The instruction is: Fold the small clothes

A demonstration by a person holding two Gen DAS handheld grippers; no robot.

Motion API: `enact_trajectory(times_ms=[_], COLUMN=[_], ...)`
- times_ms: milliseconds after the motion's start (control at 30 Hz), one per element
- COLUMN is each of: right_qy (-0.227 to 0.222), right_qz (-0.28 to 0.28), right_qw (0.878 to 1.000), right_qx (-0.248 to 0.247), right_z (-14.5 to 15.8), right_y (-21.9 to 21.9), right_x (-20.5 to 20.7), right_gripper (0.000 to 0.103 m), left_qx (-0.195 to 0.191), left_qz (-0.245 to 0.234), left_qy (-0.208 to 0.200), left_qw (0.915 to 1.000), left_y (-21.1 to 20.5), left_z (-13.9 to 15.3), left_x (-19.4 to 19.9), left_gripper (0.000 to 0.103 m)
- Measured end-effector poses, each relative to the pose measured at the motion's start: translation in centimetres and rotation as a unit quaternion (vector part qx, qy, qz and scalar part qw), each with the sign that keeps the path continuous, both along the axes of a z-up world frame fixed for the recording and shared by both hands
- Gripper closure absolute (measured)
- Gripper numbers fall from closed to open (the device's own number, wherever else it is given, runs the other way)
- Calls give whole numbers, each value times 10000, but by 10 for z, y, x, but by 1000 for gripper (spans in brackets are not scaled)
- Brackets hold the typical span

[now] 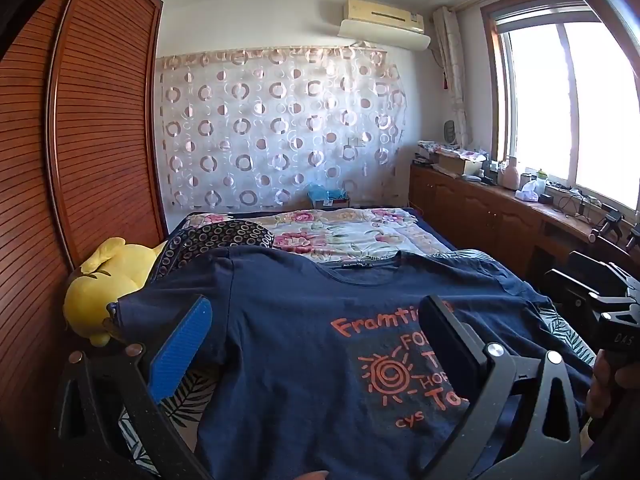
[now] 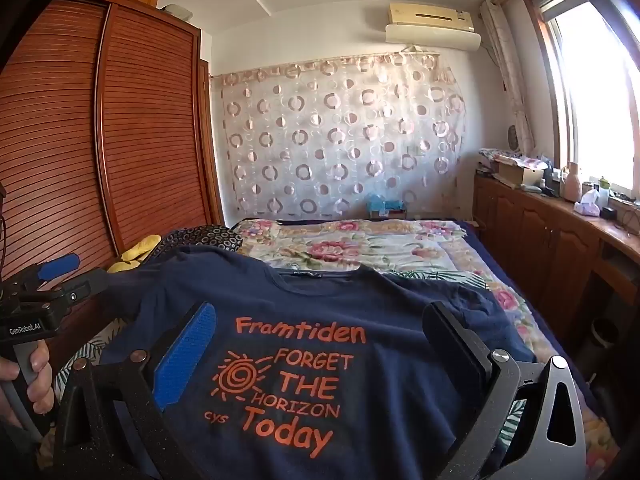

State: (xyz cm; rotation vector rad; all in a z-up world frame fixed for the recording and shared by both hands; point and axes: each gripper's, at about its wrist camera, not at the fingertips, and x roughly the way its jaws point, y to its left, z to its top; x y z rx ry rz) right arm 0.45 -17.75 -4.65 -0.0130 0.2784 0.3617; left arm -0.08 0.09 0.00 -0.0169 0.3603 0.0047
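Both hand-held grippers, the left hand-held gripper (image 1: 316, 344) and the right hand-held gripper (image 2: 320, 348), stood with jaws wide and nothing between them, poised just above the navy T-shirt (image 2: 304, 320), which lay spread flat, print up, on the near end of the bed (image 2: 360, 248). A pinch taken too deep could have caught the leaf-patterned sheet (image 1: 188, 396) along with the shirt and dragged it into the fold. Its far left sleeve lay near the yellow plush toy (image 1: 100, 284), which a careless sweep might have knocked.
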Motion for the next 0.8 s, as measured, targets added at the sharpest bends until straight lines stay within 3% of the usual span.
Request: enact_trajectory(times_ms=[800], right_qy=[10], right_qz=[18], right_qw=[10000], right_qx=[40], right_z=[0], right_y=[-4], right_x=[3], right_gripper=[0], left_qx=[81], left_qz=[49], left_qy=[49], left_qw=[9999], left_y=[2], left_z=[2], left_x=[-2], left_gripper=[0])
